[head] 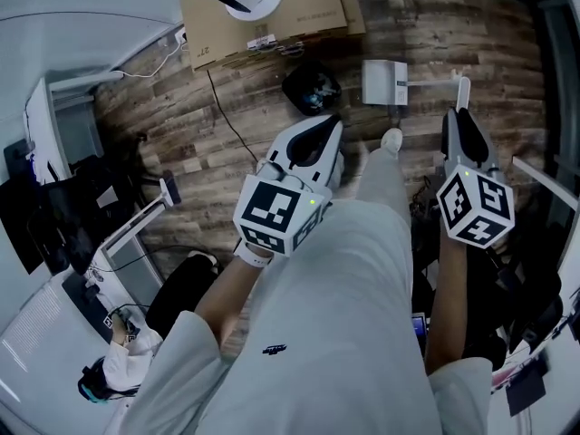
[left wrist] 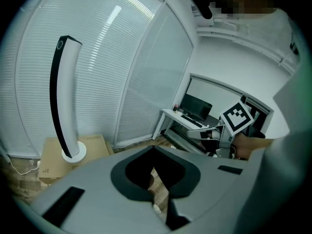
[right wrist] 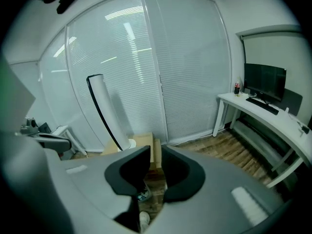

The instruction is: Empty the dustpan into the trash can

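Neither gripper has anything in it. The right gripper has its jaws partly apart, with only floorboards showing through the gap, and the left gripper is clenched tip to tip on nothing. Both ride high above the wooden floor.

If the pan is yet to be emptied — I can't tell that from here — I'd work with the right gripper, since it is the nearer one. I'd spread its jaws wider, come down square across the thin handle, and close firmly close to the pan end so the pan can't swing. Then I'd lift with the mouth held level, carry it the short way left, and tip only once the lip is over the can's rim. My own shoe stands near that path, so I'd keep clear of it.

The white dustpan — that is how I read the boxy pan with its handle running right — lies flat on the floor. It is on the far side of the right gripper, a little to its left and well apart from it. The dark trash can sits just left of the pan, beyond the left gripper.
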Demonstrator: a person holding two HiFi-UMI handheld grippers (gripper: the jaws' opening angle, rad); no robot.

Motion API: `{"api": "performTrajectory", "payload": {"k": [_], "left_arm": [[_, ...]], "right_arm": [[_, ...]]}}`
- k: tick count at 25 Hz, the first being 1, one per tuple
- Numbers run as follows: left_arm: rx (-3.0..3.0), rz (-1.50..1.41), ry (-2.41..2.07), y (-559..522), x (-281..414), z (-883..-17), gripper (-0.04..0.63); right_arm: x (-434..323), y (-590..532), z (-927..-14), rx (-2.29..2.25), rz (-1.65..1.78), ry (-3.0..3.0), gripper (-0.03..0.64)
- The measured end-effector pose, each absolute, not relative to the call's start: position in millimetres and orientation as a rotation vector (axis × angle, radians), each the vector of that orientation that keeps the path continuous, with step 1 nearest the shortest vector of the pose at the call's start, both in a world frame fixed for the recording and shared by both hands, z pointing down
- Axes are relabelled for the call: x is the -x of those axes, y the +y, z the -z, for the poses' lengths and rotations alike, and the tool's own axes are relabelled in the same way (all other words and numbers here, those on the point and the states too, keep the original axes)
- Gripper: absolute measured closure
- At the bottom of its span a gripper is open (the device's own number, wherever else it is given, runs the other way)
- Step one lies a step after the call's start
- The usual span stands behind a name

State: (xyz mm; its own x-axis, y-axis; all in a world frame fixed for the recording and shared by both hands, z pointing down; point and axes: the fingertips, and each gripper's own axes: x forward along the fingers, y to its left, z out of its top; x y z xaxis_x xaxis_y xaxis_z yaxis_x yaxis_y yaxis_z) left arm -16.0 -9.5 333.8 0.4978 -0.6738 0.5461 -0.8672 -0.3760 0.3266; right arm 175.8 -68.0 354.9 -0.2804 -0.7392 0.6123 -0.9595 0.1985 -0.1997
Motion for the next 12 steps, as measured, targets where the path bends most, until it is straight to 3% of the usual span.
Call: {"api": "performTrajectory", "payload": {"k": [8, 12], "left_arm": [[-2.19, -0.376, -1.311, -4, 45, -301, 0.588], [-2.217, -0.36, -1.339, -1, 54, -283, 0.588]], "right_arm": [[-144, -43, -304, -1.445, -0.637, -2.27, 0.6], [-125, -28, -289, -1.336, -0.576, -2.347, 0.604]]}}
